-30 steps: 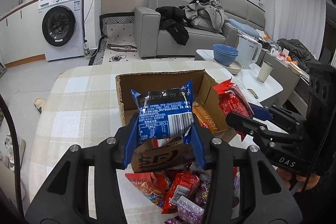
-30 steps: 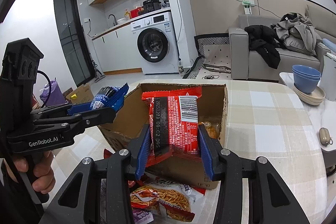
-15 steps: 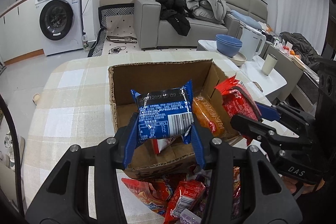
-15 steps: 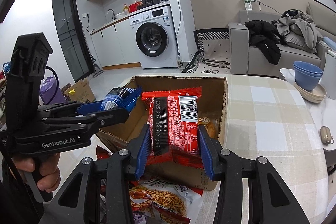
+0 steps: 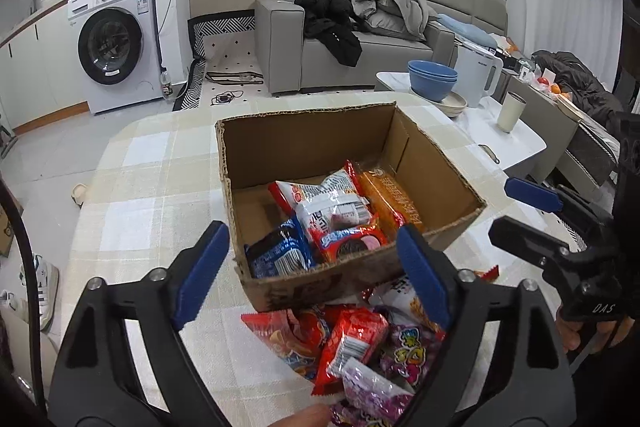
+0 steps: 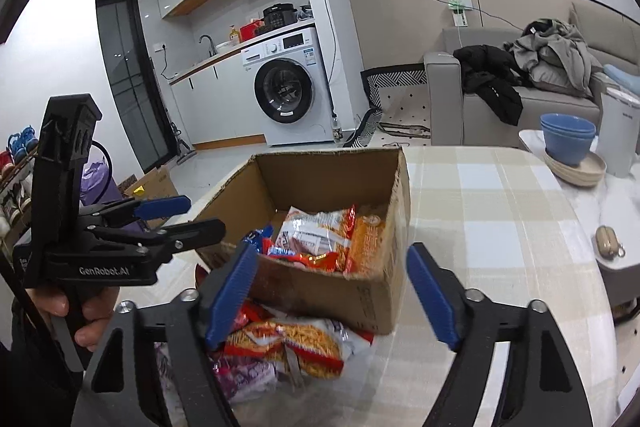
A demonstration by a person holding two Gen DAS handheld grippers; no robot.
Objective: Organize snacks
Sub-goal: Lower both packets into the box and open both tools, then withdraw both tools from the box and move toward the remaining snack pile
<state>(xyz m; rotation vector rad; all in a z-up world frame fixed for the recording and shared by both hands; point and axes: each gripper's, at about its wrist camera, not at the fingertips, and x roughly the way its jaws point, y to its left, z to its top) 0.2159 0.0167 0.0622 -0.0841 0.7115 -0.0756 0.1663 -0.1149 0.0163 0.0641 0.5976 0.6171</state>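
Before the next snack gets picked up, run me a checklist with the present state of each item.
1. Left gripper jaws open and holding nothing: ok.
2. Right gripper jaws open and holding nothing: ok.
3. Cardboard box upright on the checked tablecloth: ok.
4. Room left in the box: ok, bare floor shows at its far end.
5. Loose snacks within reach in front of the box: ok.
6. All snacks boxed: not ok, the pile is still outside.
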